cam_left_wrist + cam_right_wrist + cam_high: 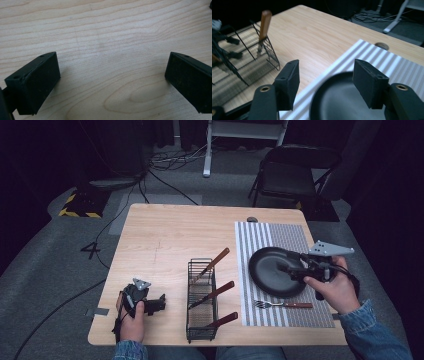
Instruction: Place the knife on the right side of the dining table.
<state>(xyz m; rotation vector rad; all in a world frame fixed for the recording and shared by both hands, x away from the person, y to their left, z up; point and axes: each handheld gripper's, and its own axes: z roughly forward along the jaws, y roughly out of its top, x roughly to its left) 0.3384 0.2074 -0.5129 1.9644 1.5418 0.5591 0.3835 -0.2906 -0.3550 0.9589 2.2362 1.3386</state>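
Wooden worktop (165, 232) with a striped placemat (300, 237) along its right edge. A black plate (270, 270) sits on the mat, roughly mid-depth. A fork (282, 304) with a wooden handle lies on the mat just nearer the front edge than the plate, handle pointing right.

A black wire rack (201, 300) stands near the front edge, about centre, touching the mat's left border or just beside it; cannot tell which. Three wooden-handled utensils (214, 293) stick out of it, handles tilted up toward the right.

Right claw (292, 265): held over the plate's right part, jaws apart with nothing between them. In the right gripper view the plate's rim (332, 77) shows between and below the jaws; contact cannot be judged.

Left claw (159, 304): near the front-left corner, low over bare wood, jaws spread wide and empty in the left gripper view.
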